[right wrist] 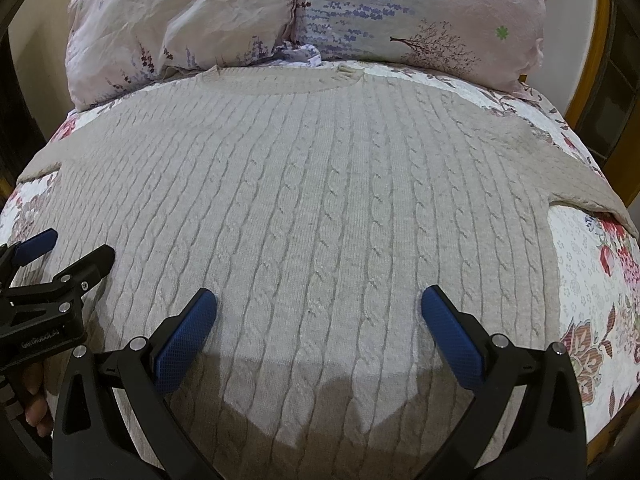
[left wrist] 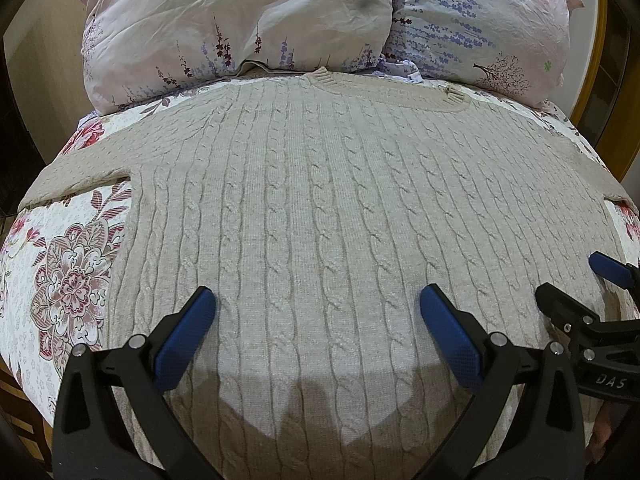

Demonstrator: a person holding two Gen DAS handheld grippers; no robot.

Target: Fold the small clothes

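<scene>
A beige cable-knit sweater (left wrist: 320, 208) lies flat on the bed, neck towards the pillows, sleeves spread to both sides; it also fills the right wrist view (right wrist: 304, 208). My left gripper (left wrist: 318, 300) is open and empty, hovering over the sweater's lower left part. My right gripper (right wrist: 319, 300) is open and empty over the lower right part. Each gripper shows at the edge of the other's view: the right one (left wrist: 580, 280) and the left one (right wrist: 68, 248), both open. The sweater's hem is hidden below the frames.
A floral quilt (left wrist: 68, 264) covers the bed under the sweater, also seen at the right (right wrist: 592, 280). Two floral pillows (left wrist: 240, 20) (right wrist: 420, 20) lean at the head. A wooden bed frame (right wrist: 600, 60) stands behind.
</scene>
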